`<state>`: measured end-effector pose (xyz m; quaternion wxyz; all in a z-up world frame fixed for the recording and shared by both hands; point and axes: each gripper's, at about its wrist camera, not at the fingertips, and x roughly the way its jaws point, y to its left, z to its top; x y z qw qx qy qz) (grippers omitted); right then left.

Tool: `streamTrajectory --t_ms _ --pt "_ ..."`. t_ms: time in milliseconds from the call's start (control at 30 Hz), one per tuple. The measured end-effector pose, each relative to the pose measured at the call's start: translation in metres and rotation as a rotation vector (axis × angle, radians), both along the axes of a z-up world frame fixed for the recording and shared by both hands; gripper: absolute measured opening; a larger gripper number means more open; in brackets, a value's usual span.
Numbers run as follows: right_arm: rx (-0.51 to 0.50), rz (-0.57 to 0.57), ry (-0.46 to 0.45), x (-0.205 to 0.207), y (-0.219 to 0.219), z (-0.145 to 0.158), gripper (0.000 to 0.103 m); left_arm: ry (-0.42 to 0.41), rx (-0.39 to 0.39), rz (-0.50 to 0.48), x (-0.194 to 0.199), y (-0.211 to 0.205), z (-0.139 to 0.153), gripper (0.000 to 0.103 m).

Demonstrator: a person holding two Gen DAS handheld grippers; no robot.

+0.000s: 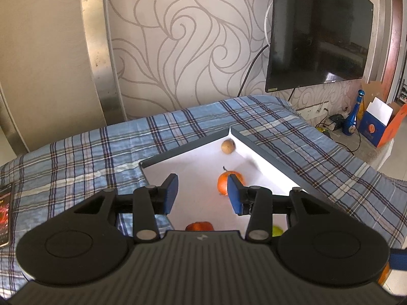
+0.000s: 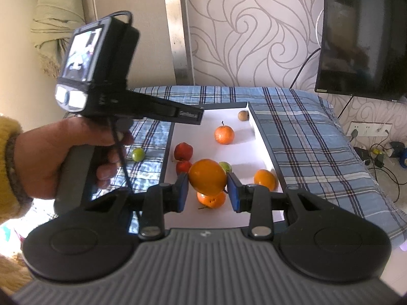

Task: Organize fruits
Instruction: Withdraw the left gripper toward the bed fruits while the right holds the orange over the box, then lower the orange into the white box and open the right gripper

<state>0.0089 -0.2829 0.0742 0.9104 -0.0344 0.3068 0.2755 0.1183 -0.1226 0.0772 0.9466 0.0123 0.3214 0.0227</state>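
Our right gripper [image 2: 207, 190] clamps a large orange [image 2: 207, 177] above the white tray [image 2: 264, 152]; our left gripper [image 1: 202, 193] hangs spread wide and unladen over that tray.

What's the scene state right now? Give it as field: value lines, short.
surface: plaid cloth
container: white tray on the cloth
right claw: shut on large orange, held over the tray
left claw: open, empty, above the tray
in tray: stemmed tangerine, brown fruit at far corner, two red fruits, other oranges
outside tray: green fruit on the cloth, left of the tray
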Motion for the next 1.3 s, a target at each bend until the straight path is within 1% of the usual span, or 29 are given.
streamTrajectory --t_ms 433,833,1100,1300 --pt "-0.001 0.029 0.012 0.009 0.004 -0.005 0.036 -0.008 -0.018 0.02 -0.02 0.006 0.006 0.048" --pt "0.002 0.057 0.008 0.014 0.004 -0.005 0.036 -0.03 -0.005 0.023 -0.037 0.003 0.015 0.049" --pt "-0.002 0.075 0.008 0.017 0.007 -0.007 0.036 -0.027 -0.012 0.034 -0.05 0.004 0.017 0.049" --pt "-0.008 0.073 0.03 0.025 0.007 -0.016 0.036 -0.02 -0.01 0.035 -0.062 0.004 0.016 0.049"
